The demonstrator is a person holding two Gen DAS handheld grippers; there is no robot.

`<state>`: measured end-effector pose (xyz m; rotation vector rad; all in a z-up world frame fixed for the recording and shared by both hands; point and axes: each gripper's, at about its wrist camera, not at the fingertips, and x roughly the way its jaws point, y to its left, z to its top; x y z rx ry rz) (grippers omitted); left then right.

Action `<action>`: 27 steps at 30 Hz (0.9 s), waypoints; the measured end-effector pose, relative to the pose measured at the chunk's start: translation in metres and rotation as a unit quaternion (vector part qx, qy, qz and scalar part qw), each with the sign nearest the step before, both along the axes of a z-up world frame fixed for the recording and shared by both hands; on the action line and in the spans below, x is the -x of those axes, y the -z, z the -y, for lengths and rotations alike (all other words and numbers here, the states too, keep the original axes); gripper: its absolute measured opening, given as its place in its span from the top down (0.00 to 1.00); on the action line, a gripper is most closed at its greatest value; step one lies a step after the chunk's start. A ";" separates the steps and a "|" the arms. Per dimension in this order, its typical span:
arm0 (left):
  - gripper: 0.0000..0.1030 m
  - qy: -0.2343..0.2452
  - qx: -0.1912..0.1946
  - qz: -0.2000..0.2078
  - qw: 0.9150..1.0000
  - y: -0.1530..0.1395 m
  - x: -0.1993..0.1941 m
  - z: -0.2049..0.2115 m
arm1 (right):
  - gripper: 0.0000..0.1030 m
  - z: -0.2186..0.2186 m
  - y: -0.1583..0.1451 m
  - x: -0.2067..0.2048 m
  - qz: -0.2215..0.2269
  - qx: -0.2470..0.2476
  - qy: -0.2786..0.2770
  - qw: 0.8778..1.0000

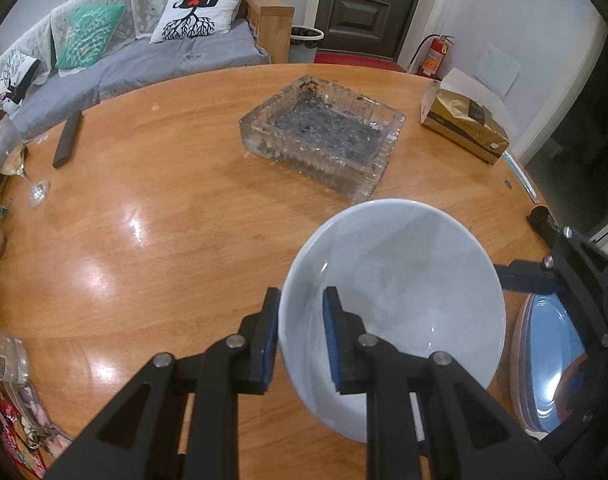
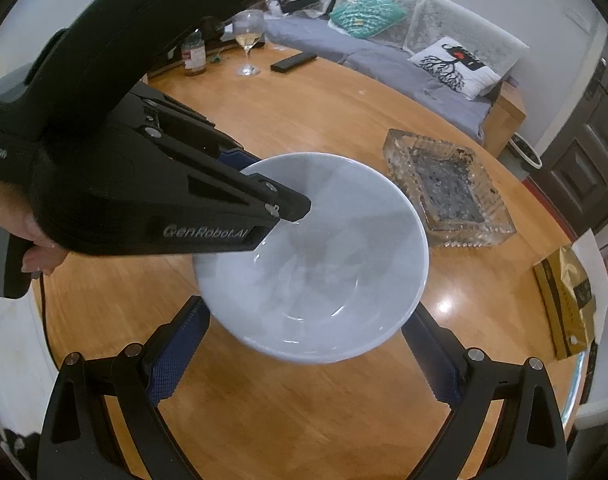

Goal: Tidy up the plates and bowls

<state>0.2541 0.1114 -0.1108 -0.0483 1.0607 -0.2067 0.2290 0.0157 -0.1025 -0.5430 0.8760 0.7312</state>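
My left fingers (image 1: 300,334) pinch the white bowl's (image 1: 396,280) near rim, holding it tilted above the wooden surface (image 1: 164,240); my right fingers (image 2: 304,356) are spread wide beneath it

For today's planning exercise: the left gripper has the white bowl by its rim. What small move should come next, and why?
Probably carry the white bowl rightward and lower it onto the blue plate. The left gripper is clamped on its rim, the bowl seems lifted, and the right gripper waits open beneath it.

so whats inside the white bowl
No food is visible inside the white bowl, only the left gripper finger clamping its rim. What lies under the bowl is hidden.
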 end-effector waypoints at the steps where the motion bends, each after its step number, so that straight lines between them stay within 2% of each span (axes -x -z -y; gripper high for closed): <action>1: 0.82 0.000 0.002 0.000 1.000 0.000 0.000 -0.001 | 0.08 0.002 0.000 0.002 0.001 -0.007 0.004 1.000; 8: 0.77 0.004 0.018 -0.006 1.000 0.001 -0.003 -0.001 | 0.06 0.010 0.002 0.017 -0.006 -0.083 0.068 0.994; 11: 0.76 0.004 0.020 -0.007 1.000 0.002 -0.004 -0.001 | 0.03 0.006 0.007 0.020 0.011 -0.094 0.103 0.990; 14: 0.76 0.007 0.022 -0.008 1.000 0.003 -0.005 0.000 | 0.03 0.004 0.015 0.015 0.006 -0.108 0.132 0.985; 19: 0.75 0.014 0.025 -0.011 1.000 0.008 -0.008 0.000 | 0.01 0.001 0.023 0.012 0.029 -0.113 0.152 0.981; 23: 0.75 0.015 0.031 -0.010 0.999 0.010 -0.011 -0.002 | 0.01 0.003 0.027 0.008 0.023 -0.134 0.155 0.979; 27: 0.75 0.017 0.037 -0.018 0.999 0.016 -0.016 -0.002 | 0.01 0.003 0.030 0.008 0.013 -0.133 0.157 0.979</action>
